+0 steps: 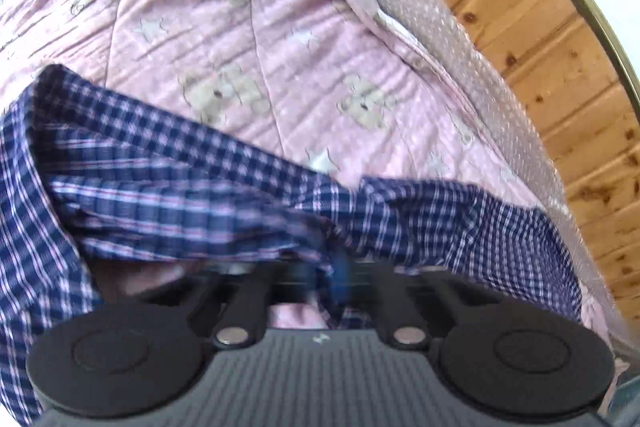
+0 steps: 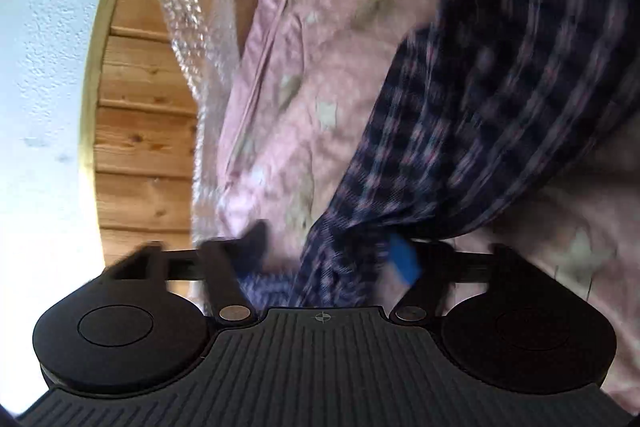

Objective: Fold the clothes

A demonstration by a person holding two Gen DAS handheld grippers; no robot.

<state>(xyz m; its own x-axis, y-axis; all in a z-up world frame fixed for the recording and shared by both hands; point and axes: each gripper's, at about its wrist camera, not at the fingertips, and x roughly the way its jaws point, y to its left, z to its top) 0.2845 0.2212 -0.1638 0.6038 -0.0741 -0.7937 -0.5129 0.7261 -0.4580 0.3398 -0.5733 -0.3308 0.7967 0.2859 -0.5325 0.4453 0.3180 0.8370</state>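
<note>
A navy, white and pink plaid garment [image 1: 180,167] lies bunched across a pink quilt with bears and stars [image 1: 248,27]. In the left wrist view my left gripper [image 1: 336,267] is shut, and a fold of the plaid cloth is pinched between its tips, with cloth draped to both sides. In the blurred right wrist view the same plaid garment [image 2: 500,99] hangs down into my right gripper [image 2: 330,251]. Its jaws stand apart: the cloth gathers against the blue pad [image 2: 404,261], while the dark left finger [image 2: 256,239] is clear of it.
Bubble wrap [image 1: 432,39] runs along the quilt's edge beside a wooden plank wall [image 1: 560,75]. The right wrist view shows the bubble wrap [image 2: 192,19], the planks [image 2: 144,147] and a white wall [image 2: 44,67].
</note>
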